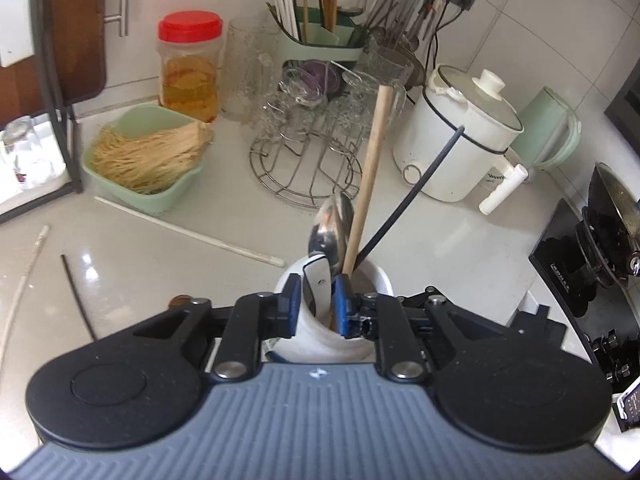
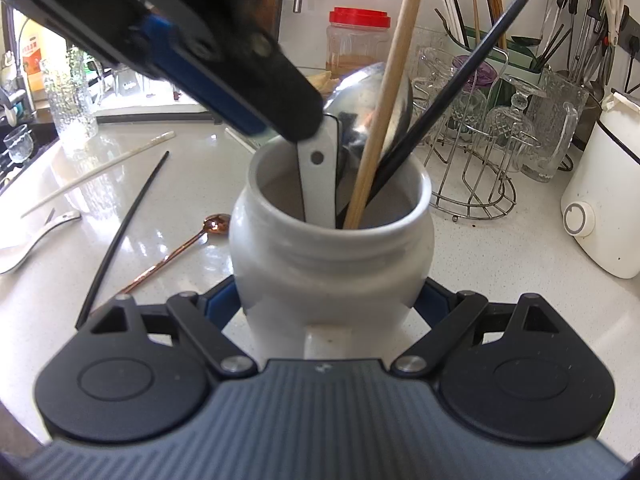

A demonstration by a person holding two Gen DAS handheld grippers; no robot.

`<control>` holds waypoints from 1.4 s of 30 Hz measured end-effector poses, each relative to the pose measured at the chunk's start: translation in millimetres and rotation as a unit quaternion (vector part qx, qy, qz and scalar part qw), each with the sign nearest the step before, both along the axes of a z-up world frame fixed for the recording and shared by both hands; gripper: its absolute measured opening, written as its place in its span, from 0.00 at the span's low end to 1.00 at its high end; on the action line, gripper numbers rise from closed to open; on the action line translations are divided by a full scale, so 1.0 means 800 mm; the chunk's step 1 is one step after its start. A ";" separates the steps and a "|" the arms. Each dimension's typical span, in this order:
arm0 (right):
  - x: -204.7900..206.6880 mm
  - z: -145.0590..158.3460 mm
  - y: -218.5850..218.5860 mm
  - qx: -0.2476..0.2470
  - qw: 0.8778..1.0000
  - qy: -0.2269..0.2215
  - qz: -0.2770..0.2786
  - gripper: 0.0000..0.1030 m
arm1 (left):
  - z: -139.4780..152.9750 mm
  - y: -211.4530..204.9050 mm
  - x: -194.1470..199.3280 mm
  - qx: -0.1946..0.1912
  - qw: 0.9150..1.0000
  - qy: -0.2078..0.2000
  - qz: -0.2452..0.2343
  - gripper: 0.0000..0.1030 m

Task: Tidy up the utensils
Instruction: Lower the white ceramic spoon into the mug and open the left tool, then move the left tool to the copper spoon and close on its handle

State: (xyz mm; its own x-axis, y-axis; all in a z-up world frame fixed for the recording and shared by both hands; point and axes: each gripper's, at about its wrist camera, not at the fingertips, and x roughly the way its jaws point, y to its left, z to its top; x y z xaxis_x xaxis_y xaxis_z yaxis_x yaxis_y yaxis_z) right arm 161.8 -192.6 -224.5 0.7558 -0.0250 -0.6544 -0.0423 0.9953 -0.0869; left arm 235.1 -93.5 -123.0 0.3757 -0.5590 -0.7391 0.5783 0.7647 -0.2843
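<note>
While the white-handled utensil point(image 2: 318, 172) stands handle-up inside the white jar point(image 2: 332, 240), beside a metal ladle point(image 2: 362, 108), a wooden stick point(image 2: 380, 120) and a black chopstick point(image 2: 460, 92), the step in hand looks like dropping it in. The left hand-held gripper point(image 1: 314, 306) sits over the jar mouth with its blue pads point(image 1: 343, 312) on either side of the handle. They stand narrow, yet I see a sliver of gap, so I judge the handle freed or nearly so rather than clamped. The right hand-held gripper point(image 2: 332, 300) holds the jar's lower body between wide-set fingers, steadying it on the pale surface point(image 2: 500, 248).

Next, the left one probably needs to lift straight up clear of the leaning sticks, then go for what lies loose on the surface: a copper spoon point(image 2: 180, 248), a black chopstick point(image 2: 124, 232), a white chopstick point(image 2: 100, 172) and a white spoon point(image 2: 36, 240) at the edge. The thin flat ones will call for a low, careful pinch.

Hidden from me: the jar's inside below the rim, so the utensil's working end cannot be told, and the right fingertips behind the jar's belly. The white spoon is cut off at the frame edge.
</note>
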 end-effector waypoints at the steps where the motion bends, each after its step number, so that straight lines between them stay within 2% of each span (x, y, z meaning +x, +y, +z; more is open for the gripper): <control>1: 0.000 0.000 0.000 0.000 1.000 0.000 -0.001 0.89 | 0.004 0.005 -0.002 -0.003 1.000 -0.003 0.003 0.23; 8: 0.001 -0.001 0.003 0.000 1.000 0.001 -0.005 0.89 | 0.025 0.052 -0.025 -0.007 0.999 -0.006 0.046 0.25; 14: 0.000 -0.001 0.003 0.000 1.000 -0.002 -0.005 0.89 | 0.027 0.098 -0.051 0.013 0.996 -0.012 0.087 0.25; 18: -0.001 -0.002 0.003 -0.001 1.000 -0.004 -0.004 0.89 | 0.014 0.132 -0.063 0.028 0.993 -0.003 0.118 0.25; 22: 0.000 -0.001 0.003 -0.002 1.000 -0.001 -0.003 0.89 | -0.009 0.166 -0.071 0.046 0.987 0.021 0.151 0.30; 28: 0.001 -0.001 0.004 -0.003 1.000 0.002 -0.004 0.89 | -0.040 0.207 -0.075 0.057 0.980 0.045 0.183 0.34; 32: 0.002 0.000 0.004 -0.004 1.000 0.004 -0.005 0.89 | -0.060 0.208 -0.067 0.053 0.981 0.048 0.181 0.34; 42: 0.002 0.000 0.004 -0.004 1.000 0.007 -0.005 0.89 | -0.098 0.147 -0.008 0.046 0.988 0.050 0.140 0.34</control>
